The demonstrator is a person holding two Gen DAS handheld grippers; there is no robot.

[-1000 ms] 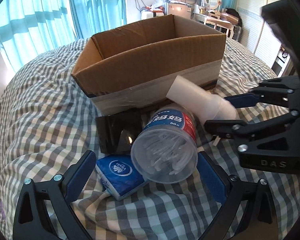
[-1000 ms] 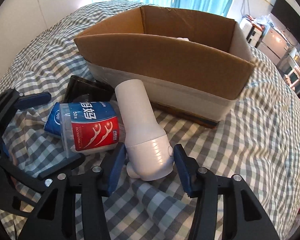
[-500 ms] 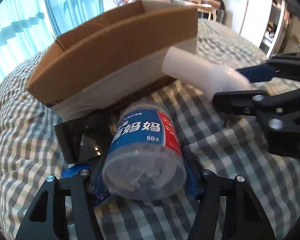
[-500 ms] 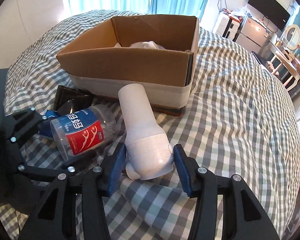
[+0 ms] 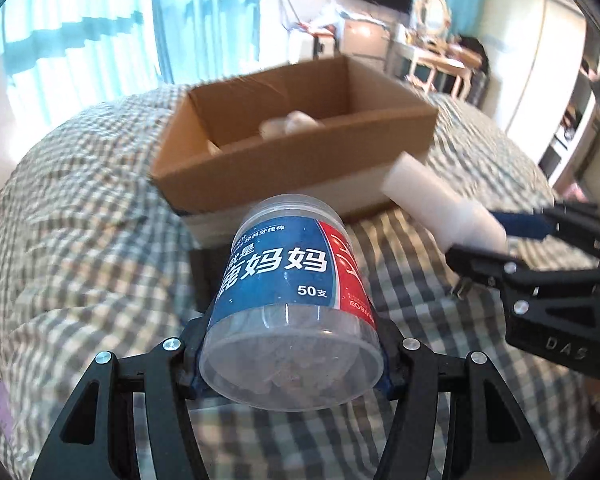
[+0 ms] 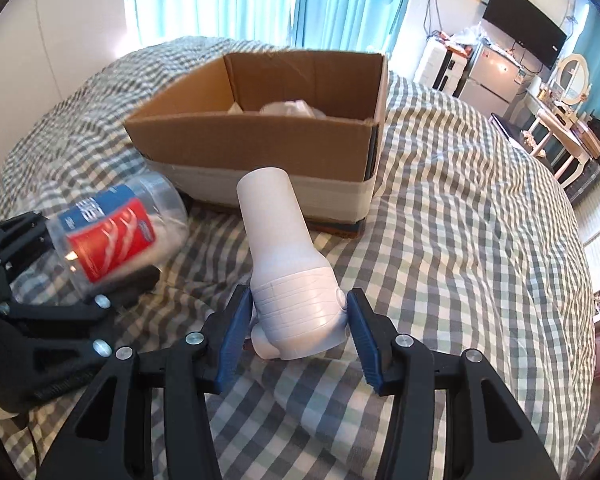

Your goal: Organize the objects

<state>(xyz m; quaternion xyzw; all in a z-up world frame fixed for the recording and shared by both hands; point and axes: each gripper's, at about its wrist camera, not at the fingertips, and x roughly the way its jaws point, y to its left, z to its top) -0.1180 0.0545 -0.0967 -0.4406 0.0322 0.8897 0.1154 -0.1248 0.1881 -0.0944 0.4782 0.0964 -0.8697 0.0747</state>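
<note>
Bedroom, checked bedspread (image 6: pixel 460 208) as work surface, open cardboard box (image 6: pixel 260 148) in the middle w/ white stuff already inside (can't tell what). Left gripper (image 5: pixel 292 360) jaws have just been closing, now clamped on floss-pick jar (image 5: pixel 292 300), held on its side, lid end fwd, prob. so it clears the box wall. Right gripper (image 6: pixel 298 320) clamped on base of white hair dryer (image 6: pixel 288 264), nozzle pointing at box. Both items off the bed, just short of box. Black flat item (image 5: pixel 204 276) sits beside the box front.
</note>
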